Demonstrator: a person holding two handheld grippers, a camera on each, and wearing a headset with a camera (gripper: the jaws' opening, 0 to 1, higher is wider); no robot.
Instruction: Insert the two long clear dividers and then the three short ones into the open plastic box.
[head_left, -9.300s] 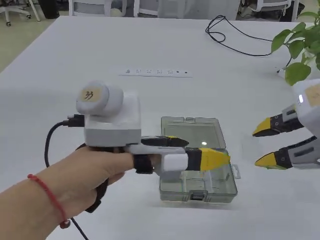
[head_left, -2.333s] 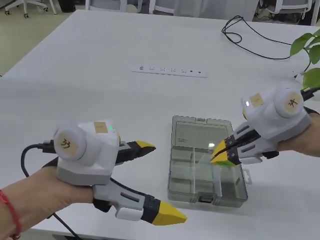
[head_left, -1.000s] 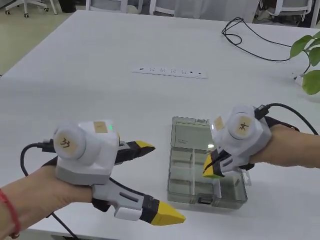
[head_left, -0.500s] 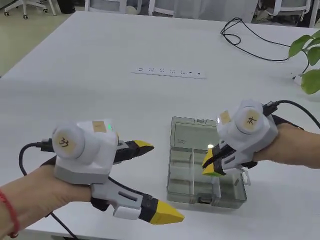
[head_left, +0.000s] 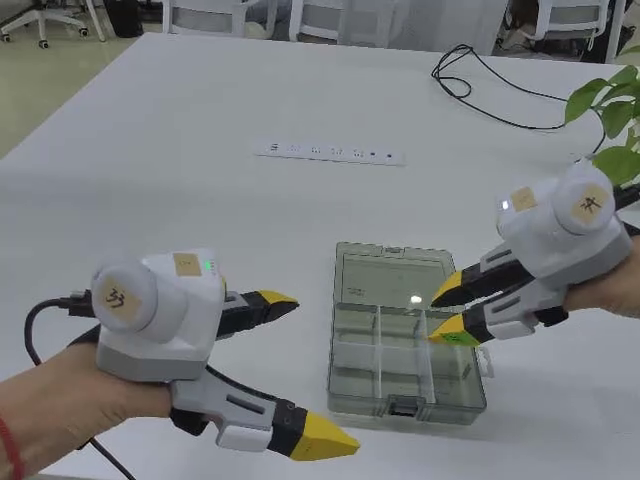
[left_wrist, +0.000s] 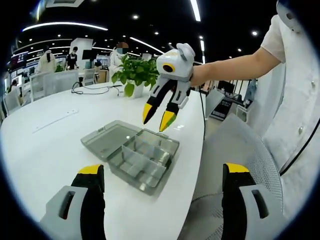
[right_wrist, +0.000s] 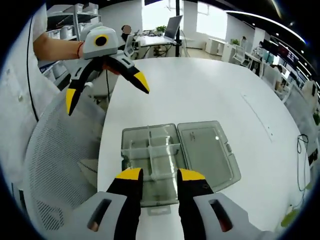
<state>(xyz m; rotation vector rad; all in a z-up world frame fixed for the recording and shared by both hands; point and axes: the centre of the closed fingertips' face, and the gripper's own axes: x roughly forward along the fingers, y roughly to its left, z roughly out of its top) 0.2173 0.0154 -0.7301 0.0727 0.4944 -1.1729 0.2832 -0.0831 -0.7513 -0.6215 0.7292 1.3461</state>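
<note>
Apparently the inserting step is coming near its end, or is pausing between two pieces. The right gripper (head_left: 440, 318) is hovering just above the right part of the box (head_left: 360, 395), with its jaws a little apart and holding nothing. The left gripper (head_left: 315, 372) is waiting to the left of the box, by the near edge of the bench (head_left: 200, 150), with its jaws wide apart and also carrying nothing.

The box is lying close to the near edge of the bench. Its long axis is running along that edge, from left to right. The lid (head_left: 390, 270) is lying flat open toward the far edge, and the latch (head_left: 402, 408) is facing the near edge, toward the person. Inside, clear dividers (head_left: 378, 350) are standing upright and crossing each other, making several compartments. They are too transparent to count, so I cannot tell whether all five are in.

I am judging that the next move is calling for a check from above. If a divider is sitting high or tilted, it is needing a straight push down. If one is missing, a gripper should be fetching it and bringing it in edge-down, square to the dividers standing there.
</note>
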